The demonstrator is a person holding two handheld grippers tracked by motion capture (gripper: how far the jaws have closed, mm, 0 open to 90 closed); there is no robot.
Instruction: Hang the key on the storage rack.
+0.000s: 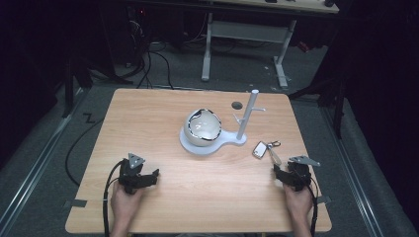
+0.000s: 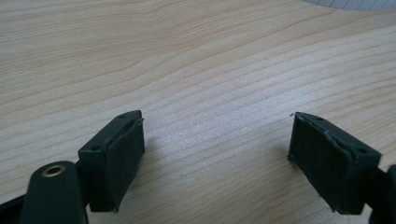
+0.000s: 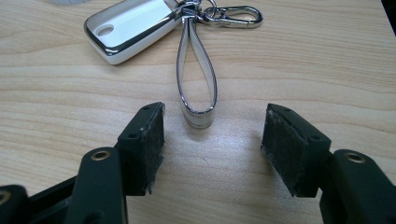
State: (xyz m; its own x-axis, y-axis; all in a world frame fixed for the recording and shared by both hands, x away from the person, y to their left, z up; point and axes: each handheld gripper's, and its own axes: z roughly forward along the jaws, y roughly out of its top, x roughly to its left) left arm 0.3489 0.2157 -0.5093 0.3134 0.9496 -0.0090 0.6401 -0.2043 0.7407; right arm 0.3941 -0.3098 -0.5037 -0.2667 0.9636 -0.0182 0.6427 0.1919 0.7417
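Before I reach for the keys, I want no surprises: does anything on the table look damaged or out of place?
Nothing stands out. The key fob lies flat with its strap loop toward the open right gripper, and the white stand is upright.

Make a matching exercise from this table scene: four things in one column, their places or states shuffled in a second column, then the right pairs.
Things:
1. key fob
2. strap loop
3. left gripper
4. white stand

Places or states:
A. upright on a white base beside the shiny dome
B. lying flat on the table, up and left of the right gripper's jaws in its own view
C. jaws open over bare wood
D. lying just ahead of the right gripper's open jaws

Pairs: 1-B, 2-D, 3-C, 4-A
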